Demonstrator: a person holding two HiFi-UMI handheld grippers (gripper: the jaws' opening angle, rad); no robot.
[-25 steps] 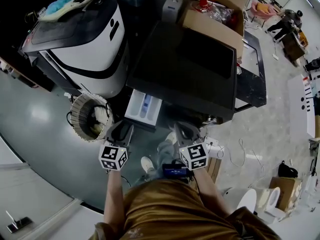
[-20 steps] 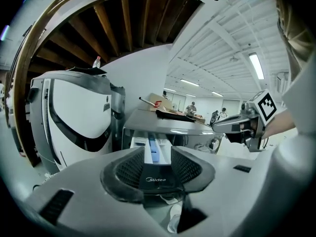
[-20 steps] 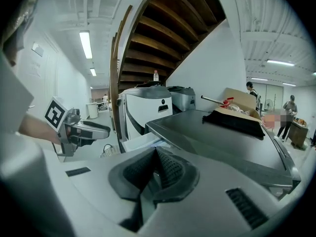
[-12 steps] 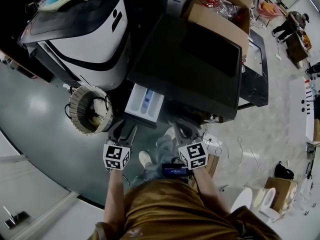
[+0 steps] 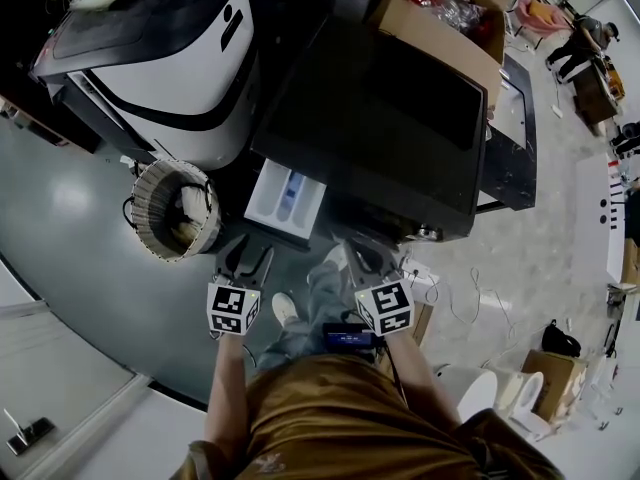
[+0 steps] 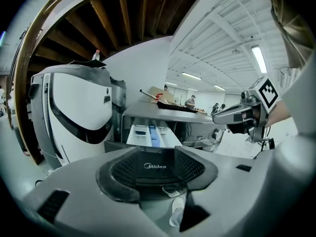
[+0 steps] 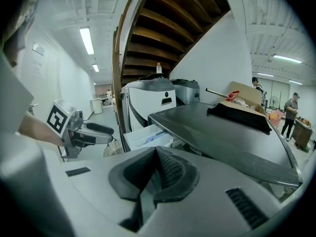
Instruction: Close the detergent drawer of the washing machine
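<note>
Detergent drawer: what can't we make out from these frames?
- Detergent drawer compartments' contents: too small in the head view, seen too flat in both gripper views.
- Washing machine door: in the head view, hidden under the machine's own top. In the left gripper view, covered by the left gripper, whose jaws have just been opening with nothing held between them.
- Basket contents: head view, too small.

Glossy grey floor (image 5: 80, 268) at left, with woven basket (image 5: 142, 200) on it. Far right, open cardboard box (image 5: 440, 40). Overhead, wooden stair underside (image 7: 168, 23), white wall (image 7: 222, 58), tube lights (image 7: 87, 40).
</note>
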